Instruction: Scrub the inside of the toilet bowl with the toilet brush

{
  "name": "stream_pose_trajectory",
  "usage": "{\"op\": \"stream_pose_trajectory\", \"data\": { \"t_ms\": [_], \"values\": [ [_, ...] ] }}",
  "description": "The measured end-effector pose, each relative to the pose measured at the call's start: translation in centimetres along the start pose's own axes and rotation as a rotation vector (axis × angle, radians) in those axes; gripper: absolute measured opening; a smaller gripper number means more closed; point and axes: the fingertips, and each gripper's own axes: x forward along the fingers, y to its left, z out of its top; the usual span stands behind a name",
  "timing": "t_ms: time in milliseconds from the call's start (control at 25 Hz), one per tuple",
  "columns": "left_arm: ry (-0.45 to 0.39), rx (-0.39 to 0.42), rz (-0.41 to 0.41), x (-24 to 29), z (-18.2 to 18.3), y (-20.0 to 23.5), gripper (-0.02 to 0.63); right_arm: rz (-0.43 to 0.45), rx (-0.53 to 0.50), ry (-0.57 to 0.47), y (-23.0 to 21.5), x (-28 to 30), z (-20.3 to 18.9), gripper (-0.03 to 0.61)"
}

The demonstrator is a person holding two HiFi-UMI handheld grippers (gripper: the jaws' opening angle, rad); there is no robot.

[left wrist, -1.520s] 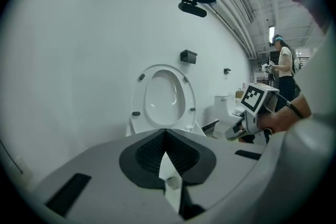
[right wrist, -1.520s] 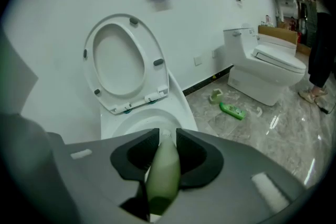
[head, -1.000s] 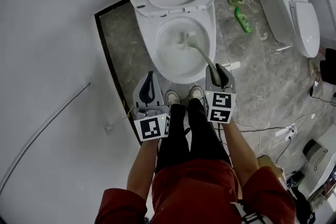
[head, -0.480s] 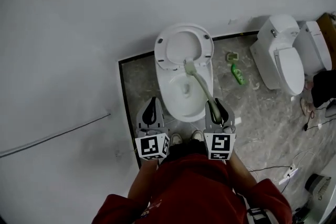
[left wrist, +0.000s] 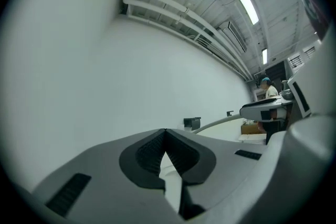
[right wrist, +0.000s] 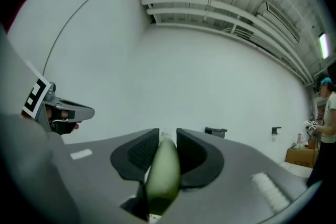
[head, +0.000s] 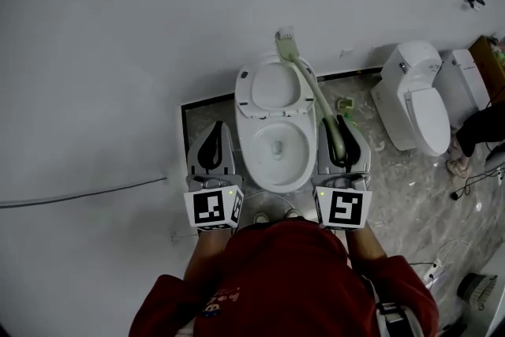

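Right gripper view has the right gripper (right wrist: pixel 167 136) clenched on the pale green handle of the toilet brush (right wrist: pixel 164 170), which fills the gap between the ribbed pads and points away toward the white wall (right wrist: pixel 210 76). The left gripper (left wrist: pixel 165 131) is pinched together at its tips, with nothing between the jaws.

From the head view, the brush is out of the water. Its long axis runs from the right gripper (head: pixel 339 140) at the near right up to the far left. The shaft crosses the right edge of the raised seat (head: pixel 274 84), and the bristle head (head: pixel 286 45) sits against the wall above it, though contact cannot be confirmed. The toilet bowl (head: pixel 246 158) lies left of the right gripper, between the two grippers. The left gripper (head: pixel 213 146) is just beside its left rim.

The scrub depends on that offset: I judge the head has to swing down and toward the near left, over the seat and into the bowl (the right hand alone carries the tool). The mouth of the bowl is open and unobstructed. The raised seat on the far side and the rim on the right are the edges to clear. A second toilet (head: pixel 417 102) stands well apart on the right, across bare floor (head: pixel 394 177).
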Motion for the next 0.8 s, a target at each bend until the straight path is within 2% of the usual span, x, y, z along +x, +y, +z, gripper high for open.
{"op": "stream_pose_trajectory", "data": {
  "t_ms": [160,320,800],
  "values": [
    [-0.076,0.031,0.017,-0.3,3.8,0.4,0.006,-0.031,-0.050,-0.124,-1.1,0.1,4.1,0.115],
    [-0.100,0.045,0.033,-0.8,4.8,1.0,0.006,-0.037,-0.067,-0.169,-0.8,0.0,5.3,0.115],
    [-0.085,0.067,0.050,-1.0,5.0,0.9,0.006,-0.017,-0.040,-0.120,-0.5,0.1,3.9,0.115]
  ]
}}
